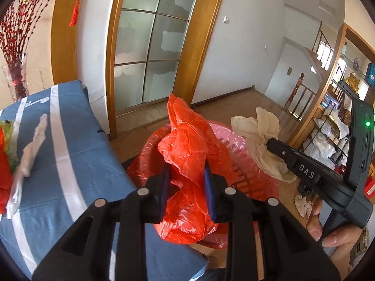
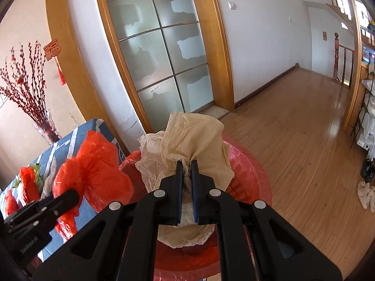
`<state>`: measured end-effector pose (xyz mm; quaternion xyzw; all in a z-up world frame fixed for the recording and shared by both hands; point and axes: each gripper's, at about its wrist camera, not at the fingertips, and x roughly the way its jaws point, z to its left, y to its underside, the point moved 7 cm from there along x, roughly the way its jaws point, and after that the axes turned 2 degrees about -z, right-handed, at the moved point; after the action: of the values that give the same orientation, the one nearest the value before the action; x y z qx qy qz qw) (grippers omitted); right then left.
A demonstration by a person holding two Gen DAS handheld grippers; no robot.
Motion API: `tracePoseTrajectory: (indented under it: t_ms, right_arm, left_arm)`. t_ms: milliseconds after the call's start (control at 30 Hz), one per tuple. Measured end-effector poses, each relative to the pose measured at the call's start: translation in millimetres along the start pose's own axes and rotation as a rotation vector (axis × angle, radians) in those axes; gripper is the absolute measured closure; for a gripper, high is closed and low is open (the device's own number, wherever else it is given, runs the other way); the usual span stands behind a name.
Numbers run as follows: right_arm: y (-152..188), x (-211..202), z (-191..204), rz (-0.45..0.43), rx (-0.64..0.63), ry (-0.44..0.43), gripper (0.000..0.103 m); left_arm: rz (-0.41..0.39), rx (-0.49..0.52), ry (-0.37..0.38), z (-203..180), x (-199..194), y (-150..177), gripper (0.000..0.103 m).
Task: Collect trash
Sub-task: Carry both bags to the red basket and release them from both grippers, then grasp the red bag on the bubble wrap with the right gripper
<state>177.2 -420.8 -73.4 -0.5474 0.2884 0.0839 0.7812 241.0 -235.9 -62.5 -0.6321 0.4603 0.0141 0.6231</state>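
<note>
My left gripper (image 1: 187, 167) is shut on a crumpled red plastic bag (image 1: 187, 140) and holds it over the near rim of a pink slatted bin (image 1: 241, 164) lined with red plastic. My right gripper (image 2: 187, 164) is shut on a wad of beige and white paper (image 2: 199, 135) and holds it above the same bin (image 2: 253, 175). In the left wrist view the paper (image 1: 262, 135) hangs over the bin's far right side. In the right wrist view the red bag (image 2: 93, 168) sits left of the bin. More trash lies on the blue table: a white twisted wrapper (image 1: 32, 147) and red pieces (image 2: 28, 182).
The blue striped tablecloth (image 1: 70, 152) covers the table at left, its edge next to the bin. A glass vase of red branches (image 2: 44, 126) stands at the table's far end. A frosted glass door (image 2: 159, 46) is behind. Wooden floor (image 2: 304, 140) spreads right, with a white scrap (image 2: 366, 194) and shelves.
</note>
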Motion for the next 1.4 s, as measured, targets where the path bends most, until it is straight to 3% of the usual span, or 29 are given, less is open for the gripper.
tracePoseTrajectory:
  t_ms: [233, 333, 400, 500, 800, 933, 1100, 1400]
  right_arm:
    - [0, 9, -11, 0.012, 0.039, -0.003, 0.095]
    - [2, 14, -14, 0.027, 0.056, -0.015, 0.09]
    - [4, 16, -17, 0.041, 0.067, -0.021, 0.074]
    - [6, 17, -21, 0.041, 0.079, -0.017, 0.062]
    - [5, 9, -12, 0.02, 0.009, 0.02, 0.061]
    - [5, 4, 13, 0.01, -0.052, -0.006, 0.061]
    - [10, 3, 66, 0.032, -0.121, -0.103, 0.061]
    - [47, 1, 223, 0.11, -0.309, -0.356, 0.061]
  left_arm:
    - [0.032, -0.001, 0.004, -6, 23, 2, 0.072]
    - [0.053, -0.001, -0.005, -8, 31, 4, 0.068]
    - [0.059, -0.002, -0.011, -7, 34, 5, 0.064]
    - [0.068, -0.007, -0.03, -3, 35, 8, 0.061]
    - [0.012, -0.035, -0.127, 37, -8, 9, 0.054]
    - [-0.033, -0.044, -0.212, 68, -40, 10, 0.051]
    - [-0.068, -0.085, -0.324, 121, -88, 15, 0.048]
    - [-0.114, -0.222, -0.574, 246, -186, 39, 0.044]
